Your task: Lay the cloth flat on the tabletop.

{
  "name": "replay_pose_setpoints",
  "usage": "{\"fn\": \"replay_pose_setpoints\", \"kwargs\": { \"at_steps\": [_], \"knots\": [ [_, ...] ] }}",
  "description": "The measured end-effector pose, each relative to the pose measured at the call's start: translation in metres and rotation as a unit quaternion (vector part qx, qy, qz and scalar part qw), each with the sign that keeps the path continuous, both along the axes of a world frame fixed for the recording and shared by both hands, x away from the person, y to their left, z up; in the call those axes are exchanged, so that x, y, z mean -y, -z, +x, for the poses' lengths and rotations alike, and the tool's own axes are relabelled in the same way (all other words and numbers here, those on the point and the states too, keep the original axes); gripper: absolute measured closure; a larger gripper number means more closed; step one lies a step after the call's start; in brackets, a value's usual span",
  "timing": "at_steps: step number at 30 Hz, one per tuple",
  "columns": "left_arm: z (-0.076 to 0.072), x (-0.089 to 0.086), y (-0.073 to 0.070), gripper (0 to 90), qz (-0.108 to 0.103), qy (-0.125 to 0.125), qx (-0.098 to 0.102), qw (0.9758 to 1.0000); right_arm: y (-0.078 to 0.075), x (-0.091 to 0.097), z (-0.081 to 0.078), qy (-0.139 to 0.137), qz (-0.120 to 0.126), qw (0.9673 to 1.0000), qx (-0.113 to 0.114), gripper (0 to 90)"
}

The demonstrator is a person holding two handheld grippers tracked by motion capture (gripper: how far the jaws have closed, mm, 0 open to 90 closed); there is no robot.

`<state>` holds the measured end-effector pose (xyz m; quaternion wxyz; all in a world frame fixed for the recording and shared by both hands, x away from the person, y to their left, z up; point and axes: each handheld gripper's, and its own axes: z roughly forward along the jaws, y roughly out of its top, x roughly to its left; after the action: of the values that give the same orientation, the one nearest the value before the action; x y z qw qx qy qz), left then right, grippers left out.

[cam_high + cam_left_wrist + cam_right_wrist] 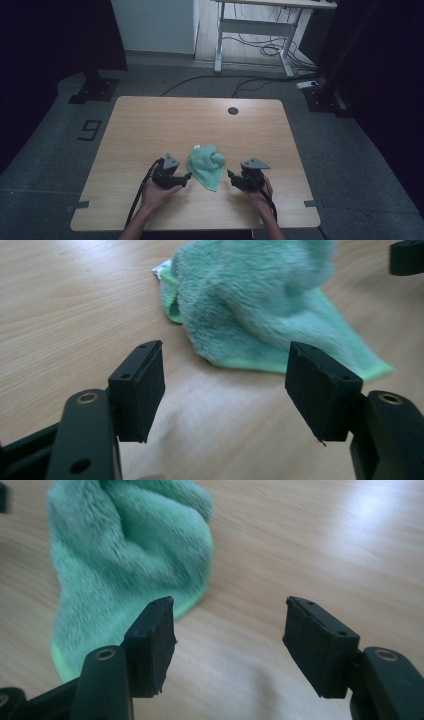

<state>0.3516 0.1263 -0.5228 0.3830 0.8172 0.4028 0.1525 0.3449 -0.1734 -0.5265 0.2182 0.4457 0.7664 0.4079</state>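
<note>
Pale wood-grain table (150, 130) fills the middle of a dim room, with grey floor around it and a white-legged desk (255, 25) and loose cables behind. On the near half lies a crumpled green cloth (207, 165), bunched high at its far end and tapering to a flat corner that points toward the person, so its long axis runs roughly from the far side to the near edge. A small white tag (161, 269) sticks out at its far corner; any print on it is too blurred to read. On the floor to the left, dark tape forms a figure like a 9 (90, 130). The left gripper (225, 385) sits just left of the cloth, its jaws spread with only bare table between them and the cloth's hem just ahead. The right gripper (229, 640) sits just right of it, jaws likewise spread and holding nothing, the cloth's edge beside its left-hand jaw. Motion blur softens the cloth's pile in both gripper views.
</note>
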Motion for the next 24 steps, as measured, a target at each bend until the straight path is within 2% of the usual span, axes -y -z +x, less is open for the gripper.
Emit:
{"fn": "replay_pose_setpoints", "kwargs": {
  "at_steps": [1,5,6,8,10,11,15,16,17,20,24],
  "knots": [
    [0.008,0.003,0.004,35.7,-0.009,0.0,-0.011,0.9999,-0.003,-0.007,0.008,-0.01,-0.001,0.9999,0.003,37.2],
    [0.018,0.009,0.01,40.1,-0.001,0.005,-0.019,0.9998,-0.004,-0.019,0.026,-0.026,0.006,0.9996,-0.003,38.6],
    [0.018,0.009,0.01,42.3,-0.001,0.005,-0.019,0.9998,-0.004,-0.019,0.026,-0.026,0.006,0.9996,-0.003,38.6],
    [0.021,0.011,0.011,44.8,0.003,0.007,-0.02,0.9998,-0.002,-0.025,0.035,-0.035,0.002,0.9993,-0.013,39.7],
    [0.024,0.013,0.014,52.7,0.006,0.007,-0.027,0.9996,0.002,-0.029,0.045,-0.049,0.008,0.9986,-0.017,48.8],
    [0.026,0.016,0.017,55.6,0.017,0.013,-0.031,0.9993,0.005,-0.03,0.048,-0.053,0.012,0.9983,-0.023,53.6],
    [0.026,0.022,0.018,67.5,0.022,0.023,-0.031,0.999,0.011,-0.033,0.051,-0.065,0.009,0.997,-0.041,71.4],
    [0.026,0.022,0.018,71.2,0.022,0.023,-0.031,0.999,0.011,-0.033,0.051,-0.065,0.009,0.997,-0.041,71.4],
    [0.026,0.023,0.018,74.5,0.026,0.028,-0.027,0.9989,0.011,-0.034,0.051,-0.068,0.005,0.9969,-0.041,79.7],
    [0.025,0.024,0.016,82.3,0.023,0.033,-0.025,0.9989,0.008,-0.033,0.049,-0.067,0.001,0.9971,-0.036,84.5],
    [0.025,0.024,0.014,85.6,0.018,0.035,-0.021,0.999,0.002,-0.031,0.045,-0.074,-0.001,0.9968,-0.031,84.9]
  ]
}}
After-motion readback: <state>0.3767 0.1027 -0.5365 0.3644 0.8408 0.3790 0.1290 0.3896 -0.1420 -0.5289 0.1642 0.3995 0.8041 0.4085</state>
